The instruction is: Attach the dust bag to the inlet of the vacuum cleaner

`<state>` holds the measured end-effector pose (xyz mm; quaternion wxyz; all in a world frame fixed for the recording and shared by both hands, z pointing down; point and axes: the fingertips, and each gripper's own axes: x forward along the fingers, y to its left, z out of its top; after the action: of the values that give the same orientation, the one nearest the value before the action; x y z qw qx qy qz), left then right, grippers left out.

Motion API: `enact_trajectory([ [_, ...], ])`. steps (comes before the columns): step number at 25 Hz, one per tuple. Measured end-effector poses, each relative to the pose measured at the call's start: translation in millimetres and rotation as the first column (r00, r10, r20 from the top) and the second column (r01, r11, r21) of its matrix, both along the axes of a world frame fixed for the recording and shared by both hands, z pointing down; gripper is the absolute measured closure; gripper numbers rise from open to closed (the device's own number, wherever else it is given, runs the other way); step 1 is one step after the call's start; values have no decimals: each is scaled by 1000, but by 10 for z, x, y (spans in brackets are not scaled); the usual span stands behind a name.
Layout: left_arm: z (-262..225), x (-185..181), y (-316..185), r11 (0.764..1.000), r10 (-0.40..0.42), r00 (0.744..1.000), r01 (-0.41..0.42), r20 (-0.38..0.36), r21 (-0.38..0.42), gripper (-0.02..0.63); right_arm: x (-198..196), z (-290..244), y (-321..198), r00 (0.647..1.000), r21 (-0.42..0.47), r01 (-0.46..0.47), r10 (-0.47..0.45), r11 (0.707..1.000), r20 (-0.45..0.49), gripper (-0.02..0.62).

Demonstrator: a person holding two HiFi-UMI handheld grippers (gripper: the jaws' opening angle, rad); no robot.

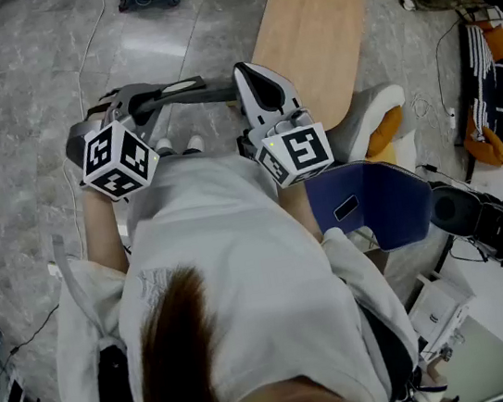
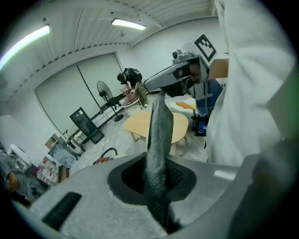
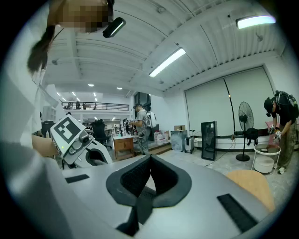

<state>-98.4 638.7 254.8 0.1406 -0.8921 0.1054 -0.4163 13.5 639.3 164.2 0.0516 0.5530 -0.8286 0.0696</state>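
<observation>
Loose white shirt [image 1: 243,271]; pale grey left gripper [image 1: 211,87] and right gripper [image 1: 249,72], each with black-and-white marker cube [image 1: 117,159].

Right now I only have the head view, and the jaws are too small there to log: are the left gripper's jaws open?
Observer: No. The left gripper view shows the left gripper shut, jaws pressed together, nothing between them.
Operator: And the right?
Observer: The right gripper is shut too, and empty.
Operator: Anyone ahead of them?
Observer: Yes. The right gripper view shows a person standing beside a floor fan, far across the room.
</observation>
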Motion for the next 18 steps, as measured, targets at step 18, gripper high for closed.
enact_trajectory([
  [18,-40,169,201,1000,7,1000,-7,3,9,568,163,-41,146,1000,13,12,-12,1000,5,594],
])
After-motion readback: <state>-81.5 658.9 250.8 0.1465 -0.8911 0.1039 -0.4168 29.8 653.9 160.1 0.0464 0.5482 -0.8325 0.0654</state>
